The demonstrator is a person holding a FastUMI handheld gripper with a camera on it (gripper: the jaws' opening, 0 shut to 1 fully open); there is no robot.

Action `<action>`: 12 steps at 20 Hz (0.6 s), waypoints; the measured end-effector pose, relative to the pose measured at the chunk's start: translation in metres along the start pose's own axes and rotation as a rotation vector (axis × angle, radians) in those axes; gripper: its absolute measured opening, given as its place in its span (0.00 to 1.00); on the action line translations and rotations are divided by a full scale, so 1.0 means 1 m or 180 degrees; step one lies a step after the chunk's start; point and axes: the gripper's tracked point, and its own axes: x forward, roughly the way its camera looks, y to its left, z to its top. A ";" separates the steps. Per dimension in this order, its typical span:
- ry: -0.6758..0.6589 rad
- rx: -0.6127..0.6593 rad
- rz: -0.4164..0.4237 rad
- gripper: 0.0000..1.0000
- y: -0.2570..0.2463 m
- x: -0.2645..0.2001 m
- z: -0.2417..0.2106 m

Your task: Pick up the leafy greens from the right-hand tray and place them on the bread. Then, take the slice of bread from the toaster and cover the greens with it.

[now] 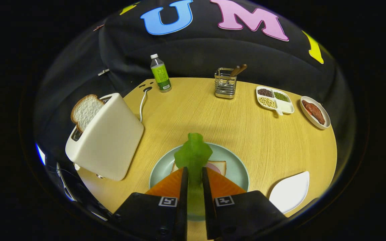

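Over the pale green plate (238,167) near the front of the round worktop (193,110), the hand-held gripper (194,182) was clamped on the leafy greens (193,154), both fingers pressed in on the stem end with the ruffled leaf sticking up just ahead of the tips. So the pickup part looked done to me. The white tray (290,191) off to the right of the fingers had nothing left on it, which fits the greens having come from there

The bread (219,166) on the plate sat right under and just beyond the leaf, with what looked like a pinkish slice of something on top, though the fingers and leaf hid most of it. The greens were held above it, not lying on it yet as far as I could tell, so the drop was the bit in hand. My guess: roughly a third of the way through

Still left: let go of the leaf on the bread, then go over to the white toaster (107,140) on the left, where the second bread slice (85,111) was poking up out of the slot, untouched. That needs lifting out and laying over the greens

Further back were a green-labelled bottle (160,73), a metal utensil holder (225,83), a divided dish of beans (274,99) and a small dish of red stuff (315,112), none of it in the way
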 end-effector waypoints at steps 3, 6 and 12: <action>0.0054 -0.0033 -0.0057 0.31 -0.006 0.005 -0.005; 0.0138 -0.0147 -0.0091 0.60 -0.006 0.010 -0.013; -0.0015 -0.0249 -0.0160 0.99 -0.001 -0.001 -0.003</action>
